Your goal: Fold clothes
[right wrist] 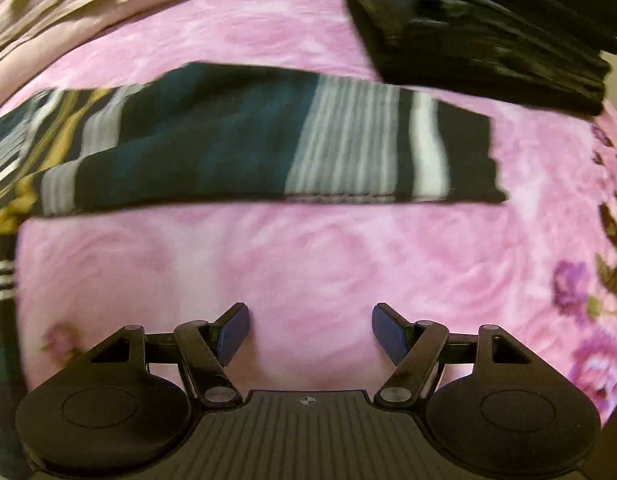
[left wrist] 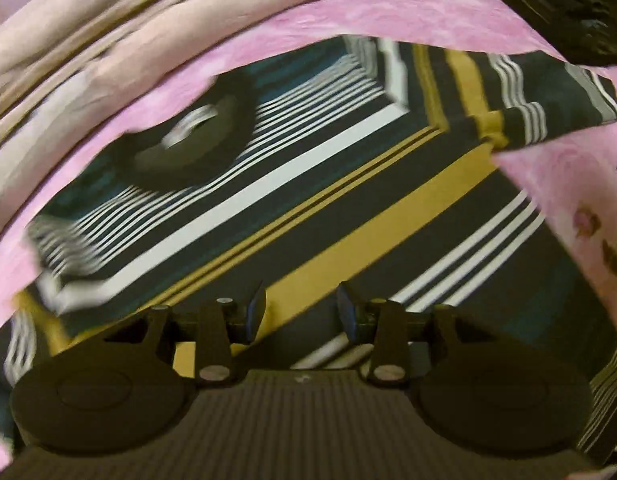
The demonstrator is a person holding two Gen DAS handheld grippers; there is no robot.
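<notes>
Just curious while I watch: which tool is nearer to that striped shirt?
Left. The left tool hovers directly over the striped shirt, open. The right tool is open above the pink bedspread, beside the shirt's sleeve.

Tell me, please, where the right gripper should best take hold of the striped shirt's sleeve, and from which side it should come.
Probably at the free end of the sleeve, near its hem on the right. That end lies flat on the pink bedspread with bare cloth around it, clear of the dark folded stack. The right gripper, open and empty, could come from above and pinch the near edge.
</notes>
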